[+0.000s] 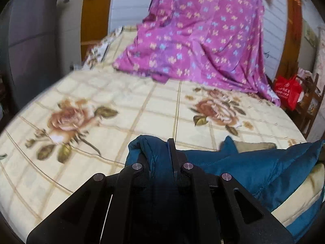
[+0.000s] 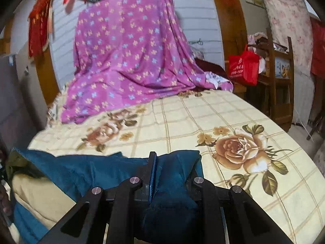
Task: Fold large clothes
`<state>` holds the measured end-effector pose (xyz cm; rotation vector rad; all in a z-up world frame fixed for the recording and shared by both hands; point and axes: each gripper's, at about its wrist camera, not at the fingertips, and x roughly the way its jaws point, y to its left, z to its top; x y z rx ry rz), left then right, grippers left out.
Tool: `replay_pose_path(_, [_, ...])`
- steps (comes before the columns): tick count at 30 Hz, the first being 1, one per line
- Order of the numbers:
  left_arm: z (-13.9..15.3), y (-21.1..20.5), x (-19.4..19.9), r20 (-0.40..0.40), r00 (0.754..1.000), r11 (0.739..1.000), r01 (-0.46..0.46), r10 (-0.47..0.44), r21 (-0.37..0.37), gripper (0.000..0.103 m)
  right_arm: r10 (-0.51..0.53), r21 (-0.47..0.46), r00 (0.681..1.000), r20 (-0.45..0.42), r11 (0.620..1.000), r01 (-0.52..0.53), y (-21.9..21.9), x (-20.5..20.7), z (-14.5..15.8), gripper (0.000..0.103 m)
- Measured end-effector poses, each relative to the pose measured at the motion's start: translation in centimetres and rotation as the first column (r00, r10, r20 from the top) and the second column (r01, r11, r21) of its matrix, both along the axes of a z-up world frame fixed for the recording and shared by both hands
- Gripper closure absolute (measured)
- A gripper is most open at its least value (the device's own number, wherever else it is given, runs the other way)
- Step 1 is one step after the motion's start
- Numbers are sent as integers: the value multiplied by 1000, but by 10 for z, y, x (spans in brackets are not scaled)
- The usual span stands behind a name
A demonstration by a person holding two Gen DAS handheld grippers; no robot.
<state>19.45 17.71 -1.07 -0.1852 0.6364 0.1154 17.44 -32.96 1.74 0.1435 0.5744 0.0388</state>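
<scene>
Left wrist view: the left tongs (image 1: 162,152) are clamped on a bunched edge of the blue garment (image 1: 254,170), which trails right over the floral bed (image 1: 142,105).

Right wrist view: the right tongs (image 2: 162,162) pinch the garment's other end (image 2: 81,168). This looks like carrying 1 edge across for a fold; next, lay it flat and even. The white print on the red bag (image 2: 241,67) is unreadable.
</scene>
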Motion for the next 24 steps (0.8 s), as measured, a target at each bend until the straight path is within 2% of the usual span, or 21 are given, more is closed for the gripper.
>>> replay_pose_path(2, [-19, 3, 8, -35, 999, 999, -19, 18, -27, 94, 11, -24, 999, -53, 1000, -13, 3, 18, -19, 86])
replay_pose_path(5, [-43, 6, 11, -68, 997, 997, -49, 45, -61, 91, 39, -5, 994, -107, 999, -40, 6, 35, -44, 86])
replay_pose_path(9, [-53, 11, 16, -100, 995, 992, -29, 17, -121, 89, 66, 20, 983, -173, 998, -63, 7, 47, -66, 85])
replay_pose_path(12, [-58, 15, 20, -131, 991, 986, -20, -3, -168, 87, 83, 85, 973, -217, 994, -66, -1, 50, -75, 83])
replay_pose_path(15, [-58, 14, 22, -150, 989, 984, -22, -5, -177, 87, 97, 166, 962, -255, 985, -55, -11, 50, -81, 81])
replay_pose_path(18, [-55, 16, 31, -208, 978, 983, -11, -28, -184, 86, 101, 225, 952, -291, 974, -34, -19, 49, -80, 78])
replay_pose_path(20, [-50, 26, 39, -253, 964, 964, 15, -84, -264, 80, 119, 296, 939, -322, 955, -20, -28, 48, -75, 72])
replay_pose_path(21, [-49, 31, 40, -254, 961, 953, 26, -107, -302, 71, 124, 328, 935, -332, 945, -9, -32, 47, -73, 70])
replay_pose_path(22, [-46, 37, 41, -254, 958, 935, 36, -133, -354, 64, 136, 384, 930, -341, 923, 6, -39, 44, -70, 67])
replay_pose_path(23, [-41, 45, 40, -245, 957, 914, 43, -153, -403, 62, 149, 442, 928, -341, 897, 18, -46, 40, -66, 60])
replay_pose_path(24, [-37, 49, 38, -235, 959, 905, 46, -158, -422, 55, 152, 474, 930, -336, 880, 28, -50, 36, -63, 54])
